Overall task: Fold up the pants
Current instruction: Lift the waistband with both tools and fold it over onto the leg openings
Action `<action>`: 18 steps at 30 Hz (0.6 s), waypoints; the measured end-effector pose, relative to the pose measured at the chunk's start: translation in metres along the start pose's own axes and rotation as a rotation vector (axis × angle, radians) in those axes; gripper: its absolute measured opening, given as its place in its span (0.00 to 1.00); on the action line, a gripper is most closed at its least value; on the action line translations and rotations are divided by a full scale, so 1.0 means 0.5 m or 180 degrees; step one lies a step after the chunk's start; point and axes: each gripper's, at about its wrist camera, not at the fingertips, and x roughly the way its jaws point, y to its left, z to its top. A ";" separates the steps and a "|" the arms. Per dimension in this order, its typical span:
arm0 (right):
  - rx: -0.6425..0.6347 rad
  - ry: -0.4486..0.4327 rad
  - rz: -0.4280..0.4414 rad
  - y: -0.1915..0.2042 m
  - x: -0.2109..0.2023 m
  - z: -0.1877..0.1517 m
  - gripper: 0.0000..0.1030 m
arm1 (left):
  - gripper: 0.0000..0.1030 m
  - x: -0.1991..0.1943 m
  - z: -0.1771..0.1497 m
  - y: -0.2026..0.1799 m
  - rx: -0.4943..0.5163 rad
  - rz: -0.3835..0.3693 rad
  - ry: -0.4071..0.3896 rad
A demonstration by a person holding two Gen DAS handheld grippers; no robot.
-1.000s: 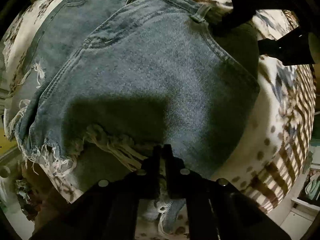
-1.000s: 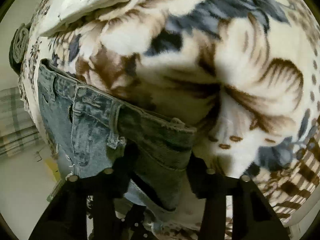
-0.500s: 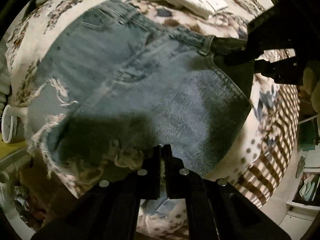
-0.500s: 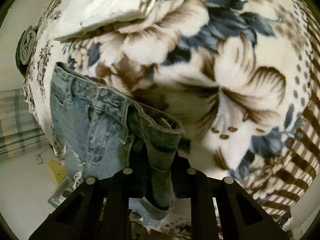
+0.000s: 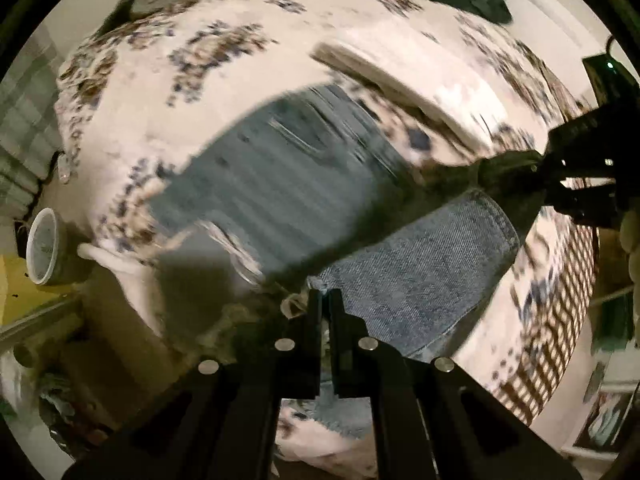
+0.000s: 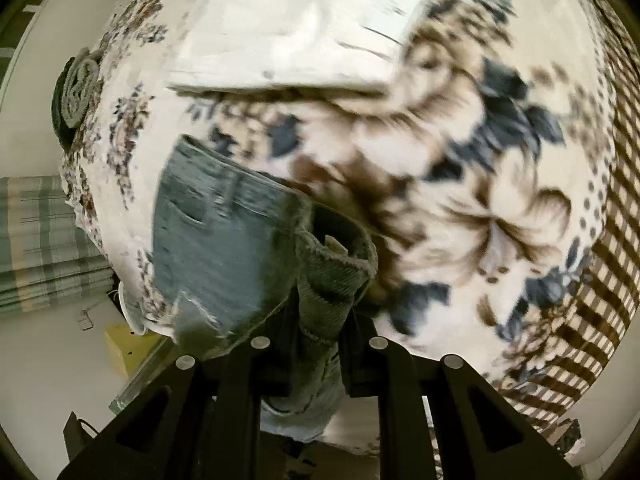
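Note:
Blue denim shorts [image 5: 280, 176] with frayed hems lie on a floral blanket [image 5: 160, 92] on a bed, one half lifted off it. My left gripper [image 5: 325, 300] is shut on the frayed hem of the lifted half. My right gripper [image 6: 320, 312] is shut on the bunched waistband [image 6: 332, 276] of the shorts [image 6: 216, 248] and holds it above the blanket [image 6: 480, 160]. The right gripper also shows at the right of the left wrist view [image 5: 552, 176], holding the waistband end. Both views are motion-blurred.
A folded white cloth [image 6: 296, 28] lies on the blanket beyond the shorts, also in the left wrist view [image 5: 404, 80]. A rolled dark towel [image 6: 76, 96] sits at the bed's far left edge. A white cup [image 5: 44, 250] stands beside the bed. Striped fabric [image 6: 40, 240] lies left.
Both grippers have risen and pulled back, lifting one half of the shorts off the blanket. The right gripper's jaws closed onto the waistband. More of the bed is in view.

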 end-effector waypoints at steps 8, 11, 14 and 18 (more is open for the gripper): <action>-0.0167 0.0045 -0.0168 0.243 0.046 0.085 0.16 | 0.00 0.010 0.127 0.206 -0.0316 0.0107 -0.0087; -0.0196 0.0106 -0.0306 0.324 0.113 0.120 0.16 | 0.00 0.046 0.174 0.288 -0.0426 0.0236 -0.0052; -0.0205 0.0174 -0.0444 0.391 0.178 0.154 0.16 | 0.00 0.073 0.214 0.359 -0.0450 0.0379 -0.0059; -0.0140 0.0404 -0.0478 0.445 0.262 0.186 0.22 | 0.01 0.092 0.256 0.443 -0.0610 0.0466 -0.0007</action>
